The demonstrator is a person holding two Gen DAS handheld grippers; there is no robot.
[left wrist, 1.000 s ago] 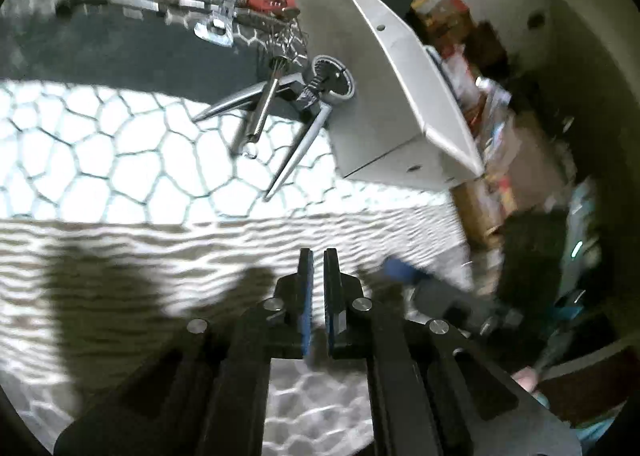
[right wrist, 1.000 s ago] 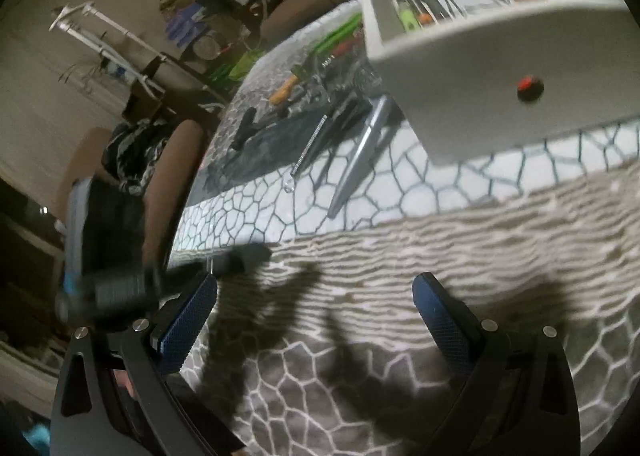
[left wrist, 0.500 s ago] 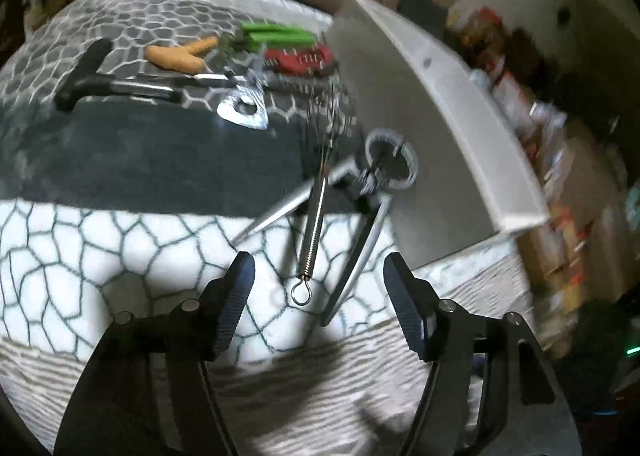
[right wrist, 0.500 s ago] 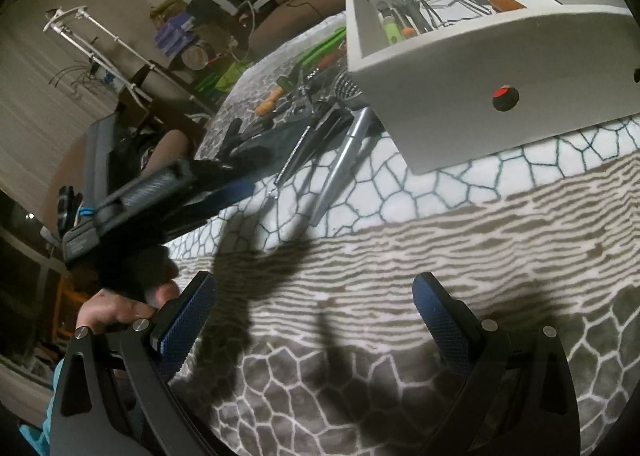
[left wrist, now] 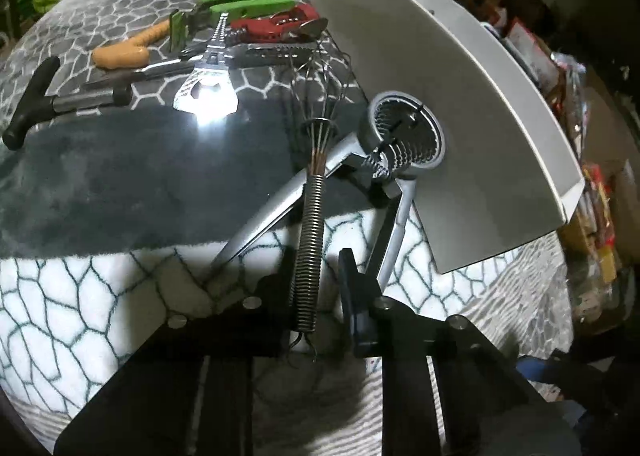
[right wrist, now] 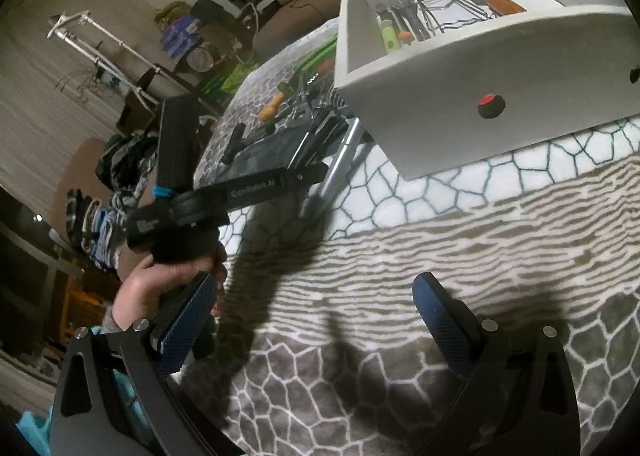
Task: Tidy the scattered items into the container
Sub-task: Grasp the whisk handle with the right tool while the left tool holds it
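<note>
A wire whisk with a coiled spring handle (left wrist: 310, 232) lies on the patterned blanket, its handle end between the fingers of my left gripper (left wrist: 318, 288), which is open around it with a gap on the right side. A metal garlic press (left wrist: 400, 147) lies beside the whisk against the white container (left wrist: 460, 103). The container (right wrist: 460, 67) holds several utensils. My right gripper (right wrist: 312, 316) is open and empty over the blanket, apart from the items. The left gripper also shows in the right wrist view (right wrist: 308, 175).
Further back lie a black-handled tool (left wrist: 60, 103), an orange-handled tool (left wrist: 128, 49), green tongs (left wrist: 244, 3), a red tool (left wrist: 280, 23) and an Eiffel-tower-shaped metal piece (left wrist: 208, 83). Cluttered furniture stands beyond the blanket's edges.
My left gripper went from shut to open and moved forward until the whisk's spring handle lay between its fingers. The right gripper stayed open and nearly still.
</note>
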